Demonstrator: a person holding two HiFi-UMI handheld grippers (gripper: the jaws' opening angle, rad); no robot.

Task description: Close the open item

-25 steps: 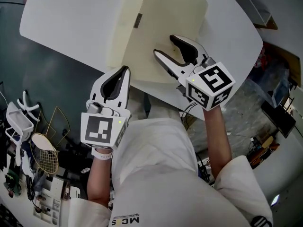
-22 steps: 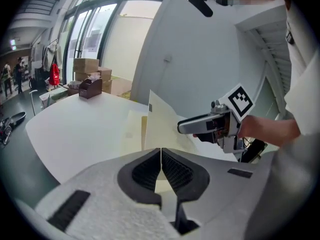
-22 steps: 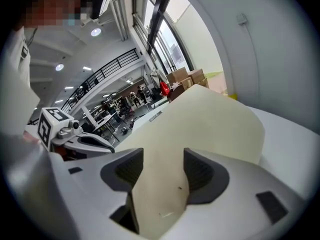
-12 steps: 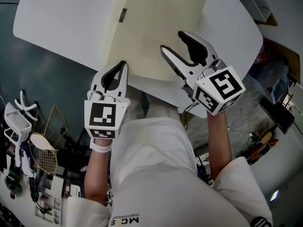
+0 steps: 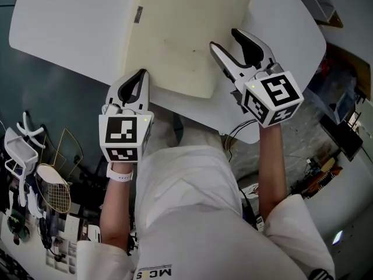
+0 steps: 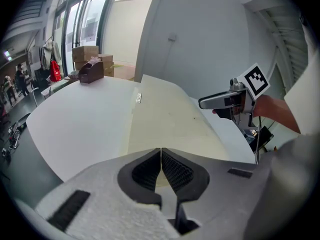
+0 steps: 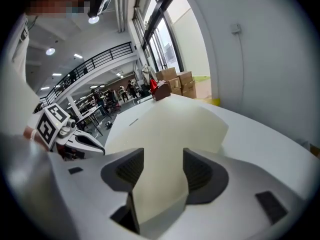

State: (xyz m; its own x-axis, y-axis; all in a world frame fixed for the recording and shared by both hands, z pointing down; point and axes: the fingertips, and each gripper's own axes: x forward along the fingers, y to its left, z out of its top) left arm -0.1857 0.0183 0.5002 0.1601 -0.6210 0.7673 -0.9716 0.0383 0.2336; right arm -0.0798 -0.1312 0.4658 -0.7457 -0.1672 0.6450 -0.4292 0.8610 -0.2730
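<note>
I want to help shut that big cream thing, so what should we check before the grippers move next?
1. Cream folder lies open and flat on the white table: ok.
2. Right gripper has its jaws apart, ready to grab: ok.
3. Left gripper has its jaws together and empty, so it cannot grab: not ok.
4. Right gripper touches the folder's edge: cannot tell.
5. Left gripper is near the folder's near left corner: ok.
</note>
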